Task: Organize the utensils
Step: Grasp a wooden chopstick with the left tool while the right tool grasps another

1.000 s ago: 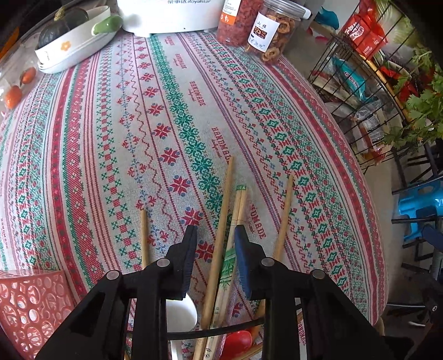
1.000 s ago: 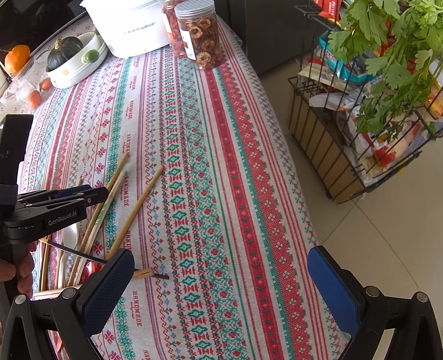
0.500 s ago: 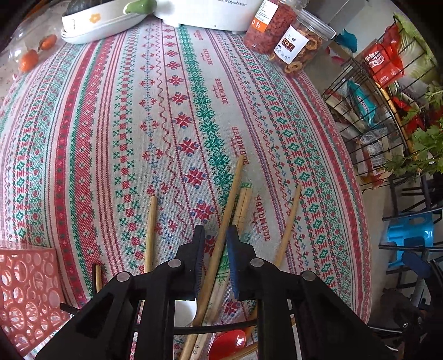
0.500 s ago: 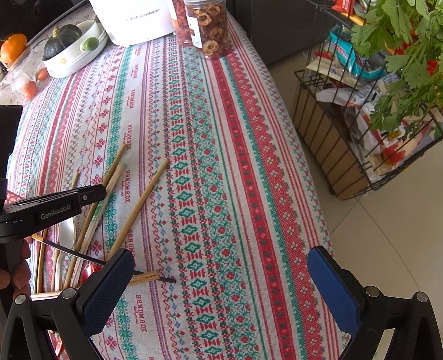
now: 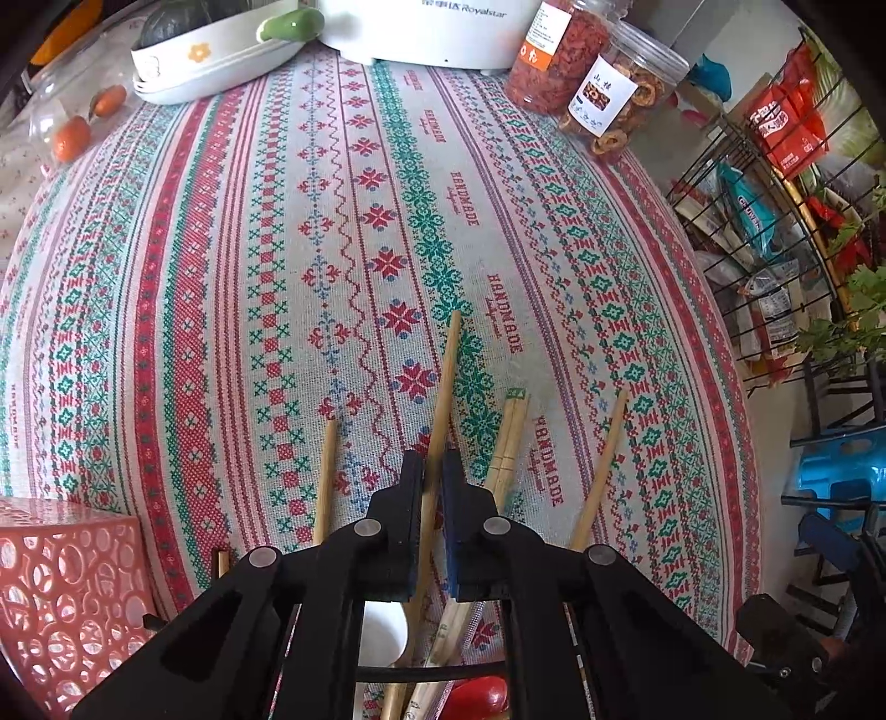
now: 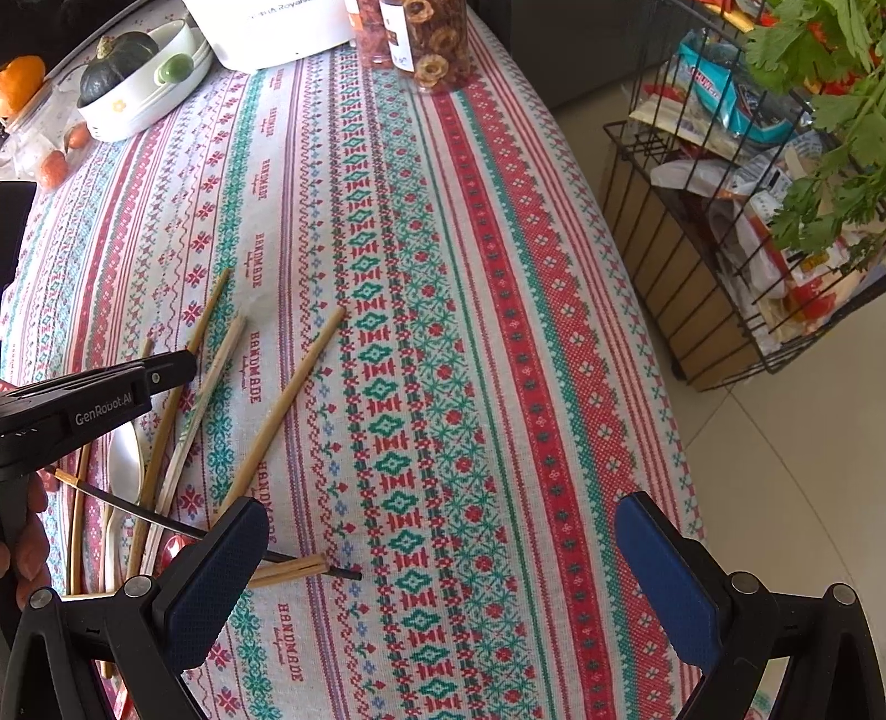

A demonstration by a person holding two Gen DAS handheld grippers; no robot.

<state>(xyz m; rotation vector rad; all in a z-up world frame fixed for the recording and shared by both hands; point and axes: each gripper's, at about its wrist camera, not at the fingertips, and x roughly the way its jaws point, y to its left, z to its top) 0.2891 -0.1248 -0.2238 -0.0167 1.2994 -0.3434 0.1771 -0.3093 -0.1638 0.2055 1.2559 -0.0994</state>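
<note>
The left gripper (image 5: 433,471) has closed from spread onto the long chopstick (image 5: 447,376) pointing toward twelve o'clock, while the right gripper (image 6: 443,554) stays spread wide.

The left gripper (image 5: 433,471) jaws have closed — now clamping one chopstick (image 5: 446,382) (previously apart).

Far ahead of your left fingers stand a white appliance (image 5: 421,27), two snack jars (image 5: 620,99) and a white dish (image 5: 216,61). Right of your right fingers: a wire rack (image 6: 720,249) with greens (image 6: 830,83).
</note>
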